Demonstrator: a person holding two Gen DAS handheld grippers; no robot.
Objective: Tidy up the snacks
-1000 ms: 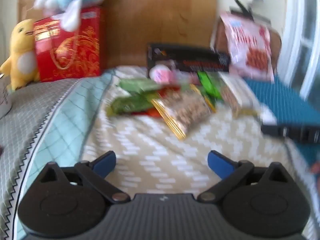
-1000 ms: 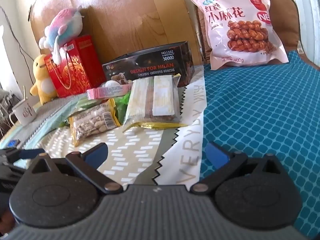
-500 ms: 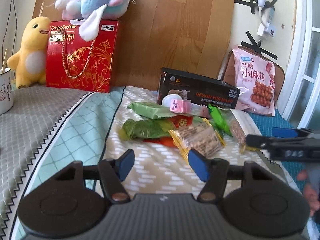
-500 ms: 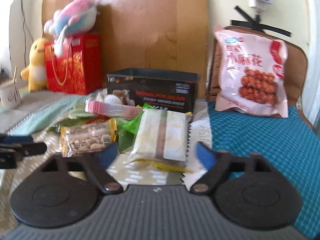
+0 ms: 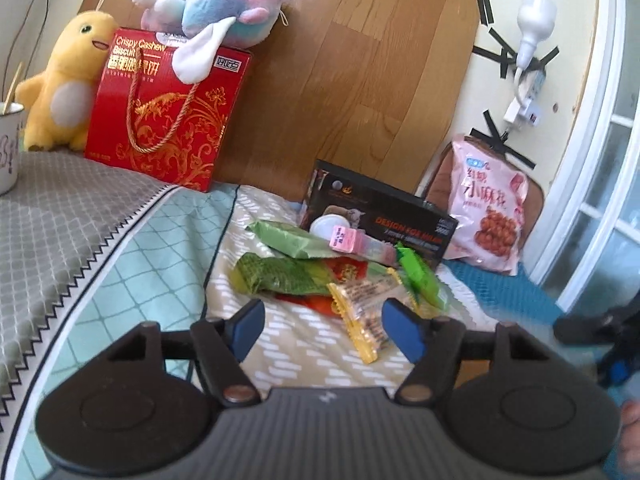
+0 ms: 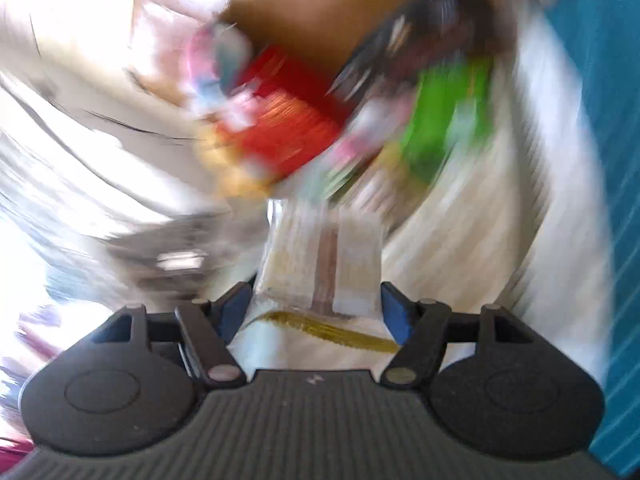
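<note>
A heap of snacks lies on the patterned bedspread (image 5: 320, 360): two green packets (image 5: 286, 276), a clear yellow-edged nut packet (image 5: 362, 312), a pink tube (image 5: 352, 240) and a bright green bar (image 5: 422, 276). My left gripper (image 5: 323, 320) hovers just short of the nut packet, its jaws opening, nothing between them. The right wrist view is smeared by motion. There my right gripper (image 6: 316, 304) has a cream wafer packet (image 6: 320, 256) with a gold seal between its closing jaws, and both blue pads touch its sides. The packet stays sharp against the blurred background.
Behind the heap lies a black box (image 5: 384, 220), and a pink bag of fried twists (image 5: 488, 220) leans on a brown cushion. A red gift box (image 5: 168, 120) carries a plush toy, with a yellow plush (image 5: 64, 88) and a mug (image 5: 8, 148) to its left. A wooden headboard (image 5: 360, 60) closes the back.
My right gripper swung down and left onto the wafer packet and narrowed around it, its view now blurred. My left gripper narrowed, then widened a little, and drew closer to the heap.
</note>
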